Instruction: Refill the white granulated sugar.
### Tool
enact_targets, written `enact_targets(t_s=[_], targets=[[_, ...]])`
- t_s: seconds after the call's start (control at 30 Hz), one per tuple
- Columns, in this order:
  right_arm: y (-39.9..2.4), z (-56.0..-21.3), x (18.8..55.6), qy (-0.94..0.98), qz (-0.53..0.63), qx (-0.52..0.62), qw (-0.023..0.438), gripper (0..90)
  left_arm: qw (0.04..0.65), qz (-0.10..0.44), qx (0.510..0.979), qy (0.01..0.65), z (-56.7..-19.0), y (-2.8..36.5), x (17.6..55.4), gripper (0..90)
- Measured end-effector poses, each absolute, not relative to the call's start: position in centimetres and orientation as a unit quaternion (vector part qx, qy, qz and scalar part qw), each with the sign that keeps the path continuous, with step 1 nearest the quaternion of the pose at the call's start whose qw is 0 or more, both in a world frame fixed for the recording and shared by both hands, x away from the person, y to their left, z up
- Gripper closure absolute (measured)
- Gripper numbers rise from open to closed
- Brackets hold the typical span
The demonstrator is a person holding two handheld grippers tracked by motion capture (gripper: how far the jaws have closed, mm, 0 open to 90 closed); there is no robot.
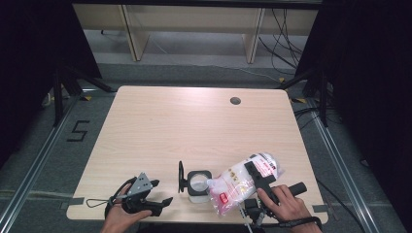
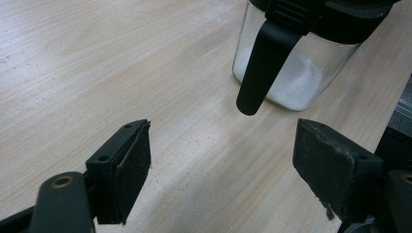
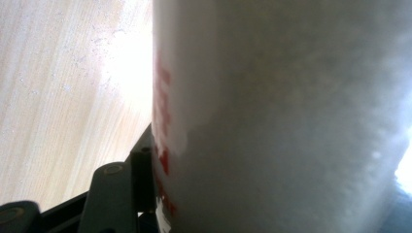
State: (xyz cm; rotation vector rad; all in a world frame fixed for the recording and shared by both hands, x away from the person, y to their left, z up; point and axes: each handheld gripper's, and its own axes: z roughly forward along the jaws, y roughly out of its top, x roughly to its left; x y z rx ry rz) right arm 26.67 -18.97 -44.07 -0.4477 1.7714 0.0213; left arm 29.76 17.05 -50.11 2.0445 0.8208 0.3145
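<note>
A clear plastic bag of white grains with red print lies tilted near the table's front edge, its cut corner over a glass jar. The jar has a black rim, its round lid swung open to the left, and some white grains at the bottom. My right gripper is shut on the bag's middle. In the right gripper view the bag looms close, and one black finger presses its side. My left gripper rests open left of the jar. Its jaws stand wide apart, the jar just ahead.
The pale wooden table has a round cable hole at the back right. Black stand legs flank it on the floor, and a wooden frame stands behind. Both hands are at the front edge.
</note>
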Motion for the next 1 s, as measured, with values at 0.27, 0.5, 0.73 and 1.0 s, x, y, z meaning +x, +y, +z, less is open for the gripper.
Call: enact_targets(t_s=[0.27, 0.5, 0.73, 1.0], targets=[[-18.4, -43.6, 27.0, 0.753, 0.003, -0.254, 0.607, 41.4, 0.444, 0.129, 0.824, 0.326, -50.1, 17.0, 29.8, 21.1], [-18.8, -44.3, 26.6, 0.771, 0.01, -0.192, 0.608, 41.5, 0.444, 0.129, 0.825, 0.326, -50.1, 17.0, 29.8, 21.1], [-18.2, -43.5, 27.1, 0.747, -0.008, -0.274, 0.606, 41.5, 0.445, 0.133, 0.824, 0.324, -50.1, 17.0, 29.8, 21.1], [-18.1, -43.5, 27.1, 0.746, -0.009, -0.282, 0.604, 41.5, 0.445, 0.134, 0.824, 0.323, -50.1, 17.0, 29.8, 21.1]])
